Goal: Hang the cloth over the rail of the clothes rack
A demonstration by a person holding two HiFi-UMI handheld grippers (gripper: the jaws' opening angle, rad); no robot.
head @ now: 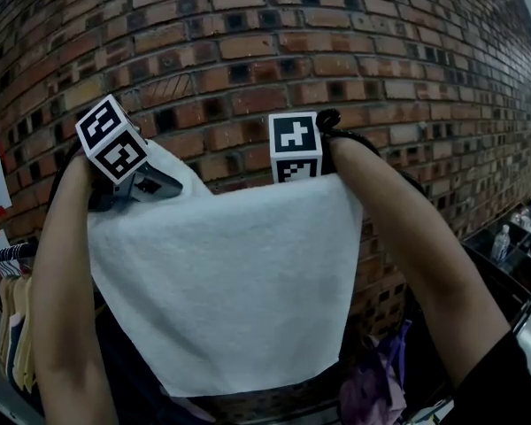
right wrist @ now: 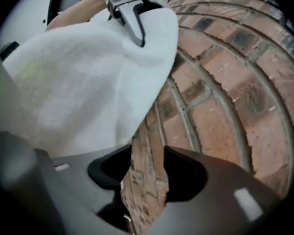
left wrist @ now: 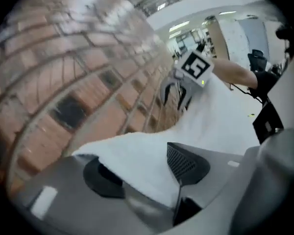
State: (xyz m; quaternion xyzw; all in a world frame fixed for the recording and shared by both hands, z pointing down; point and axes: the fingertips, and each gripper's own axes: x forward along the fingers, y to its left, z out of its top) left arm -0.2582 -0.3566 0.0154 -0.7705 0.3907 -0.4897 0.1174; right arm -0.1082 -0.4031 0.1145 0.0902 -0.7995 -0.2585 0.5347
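I hold a white cloth (head: 230, 282) spread up in front of a brick wall (head: 274, 51). My left gripper (head: 150, 184) is at its top left corner. In the left gripper view the cloth (left wrist: 210, 126) lies across the gap of that gripper (left wrist: 142, 165), whose jaws stand apart, the meshed pad (left wrist: 183, 161) bare. The right gripper's marker cube (head: 295, 146) is at the top right corner, its jaws hidden behind the cloth. In the right gripper view that gripper (right wrist: 147, 153) is open. Bricks show through the gap, and the cloth (right wrist: 78, 82) rests on its left jaw. I see no rail at the cloth.
Clothes on hangers (head: 9, 321) hang at the lower left. A purple garment (head: 380, 383) hangs below the cloth at the right. A dark shelf with bottles (head: 504, 242) stands at the right edge. The brick wall is close behind the cloth.
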